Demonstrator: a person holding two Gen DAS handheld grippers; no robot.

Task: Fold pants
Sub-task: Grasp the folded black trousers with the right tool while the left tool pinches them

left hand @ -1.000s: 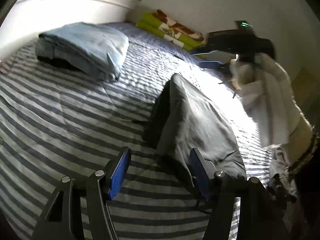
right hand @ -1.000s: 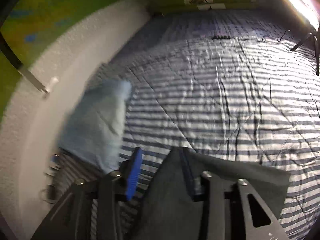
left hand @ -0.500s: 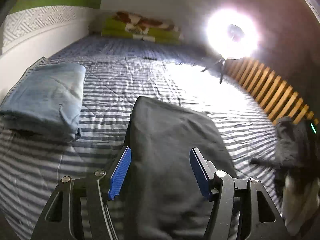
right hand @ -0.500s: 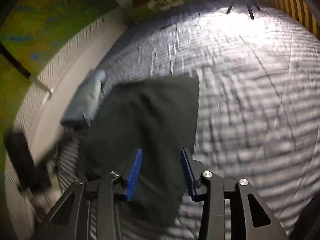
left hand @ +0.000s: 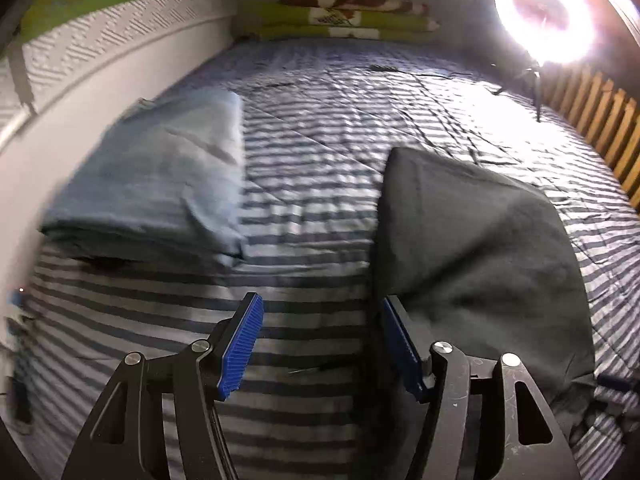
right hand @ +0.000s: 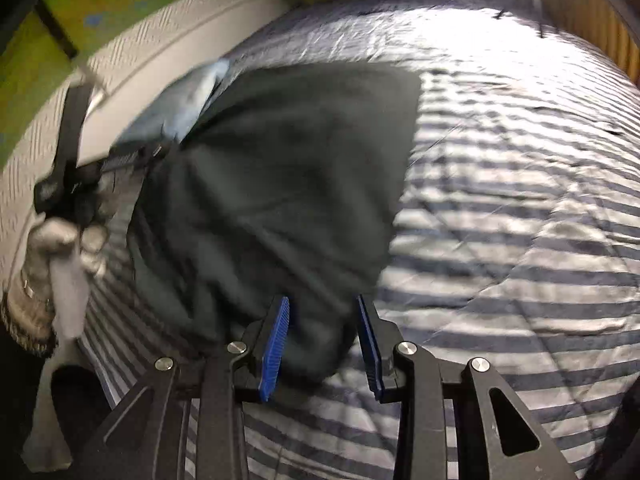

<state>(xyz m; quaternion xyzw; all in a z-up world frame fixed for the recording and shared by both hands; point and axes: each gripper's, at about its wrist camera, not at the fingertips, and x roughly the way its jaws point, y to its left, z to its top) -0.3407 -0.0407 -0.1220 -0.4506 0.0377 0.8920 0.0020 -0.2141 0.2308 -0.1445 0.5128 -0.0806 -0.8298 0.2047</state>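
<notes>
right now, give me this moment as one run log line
step: folding dark pants on striped bed | left hand-held gripper: open, beside pants edge | right hand-held gripper: closing, pants corner between pads | blue stack: folded, left

Striped bed (left hand: 320, 360) (ring light (left hand: 544, 12) glaring), white wall (left hand: 120, 60).

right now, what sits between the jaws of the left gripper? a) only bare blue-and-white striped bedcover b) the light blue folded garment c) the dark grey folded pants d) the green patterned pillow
a: the left gripper frames only the blue-and-white striped bedcover; the dark grey folded pants lie just outside its right jaw, and the light blue folded garment lies off to the left.
</notes>
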